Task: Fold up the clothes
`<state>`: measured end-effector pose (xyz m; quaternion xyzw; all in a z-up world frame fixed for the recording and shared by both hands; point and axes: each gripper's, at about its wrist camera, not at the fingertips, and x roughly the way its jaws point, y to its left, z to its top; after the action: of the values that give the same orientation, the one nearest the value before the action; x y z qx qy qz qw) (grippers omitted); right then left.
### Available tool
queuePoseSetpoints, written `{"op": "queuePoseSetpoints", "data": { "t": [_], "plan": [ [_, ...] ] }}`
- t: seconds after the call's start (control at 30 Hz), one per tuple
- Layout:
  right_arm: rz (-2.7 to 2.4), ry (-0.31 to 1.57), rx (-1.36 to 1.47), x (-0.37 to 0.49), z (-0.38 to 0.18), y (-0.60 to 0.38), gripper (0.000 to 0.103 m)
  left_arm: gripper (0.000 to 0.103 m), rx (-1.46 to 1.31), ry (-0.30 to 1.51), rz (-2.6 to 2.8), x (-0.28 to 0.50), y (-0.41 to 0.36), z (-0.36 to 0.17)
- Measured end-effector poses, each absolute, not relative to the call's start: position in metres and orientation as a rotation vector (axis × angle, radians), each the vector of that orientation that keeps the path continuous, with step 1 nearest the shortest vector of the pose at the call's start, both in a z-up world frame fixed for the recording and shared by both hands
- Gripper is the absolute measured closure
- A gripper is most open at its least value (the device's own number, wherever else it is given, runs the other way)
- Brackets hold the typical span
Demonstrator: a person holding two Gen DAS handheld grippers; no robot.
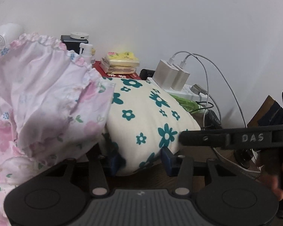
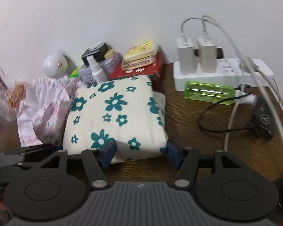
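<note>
A folded cream cloth with teal flowers (image 1: 145, 116) lies on the wooden table (image 2: 207, 141); it also shows in the right wrist view (image 2: 115, 116). A crumpled pink floral garment (image 1: 43, 101) lies at its left, seen too in the right wrist view (image 2: 45, 109). My left gripper (image 1: 141, 160) is open, its blue pads either side of the cloth's near edge. My right gripper (image 2: 141, 155) is open, its blue pads straddling the cloth's near edge. Its black arm (image 1: 235, 138) crosses the left wrist view at the right.
Against the wall stand a white power strip (image 2: 222, 75) with two chargers and cables, a green case (image 2: 209, 92), a red box with stacked packets (image 2: 141, 62), a spray bottle (image 2: 97, 69), a white round device (image 2: 54, 66) and a black adapter (image 2: 264, 120).
</note>
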<state>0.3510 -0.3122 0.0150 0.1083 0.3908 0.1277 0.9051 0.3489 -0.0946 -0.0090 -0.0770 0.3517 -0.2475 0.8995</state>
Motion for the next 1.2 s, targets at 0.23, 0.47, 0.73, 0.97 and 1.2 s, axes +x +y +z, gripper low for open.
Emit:
{"op": "queuePoseSetpoints", "data": {
  "t": [0.23,0.47,0.73,0.97,1.2],
  "plan": [
    [0.256,0.822,0.171,0.346,0.004,-0.29,0.083,0.06,-0.207,0.734,-0.432,0.353,-0.077,-0.01],
    [0.245,0.86,0.212,0.348,-0.002,-0.299,0.082,0.058,-0.198,0.727,-0.387,0.352,-0.089,-0.008],
    [0.267,0.808,0.183,0.278,0.053,-0.31,0.064,0.049,-0.14,0.701,-0.327,0.276,-0.074,0.026],
    [0.289,0.707,0.125,0.172,0.124,-0.297,0.042,0.031,-0.059,0.57,-0.247,0.167,-0.048,0.091],
    [0.33,0.611,0.117,0.047,0.137,-0.274,0.007,0.016,-0.042,0.572,-0.167,0.054,-0.017,0.064]
  ]
}}
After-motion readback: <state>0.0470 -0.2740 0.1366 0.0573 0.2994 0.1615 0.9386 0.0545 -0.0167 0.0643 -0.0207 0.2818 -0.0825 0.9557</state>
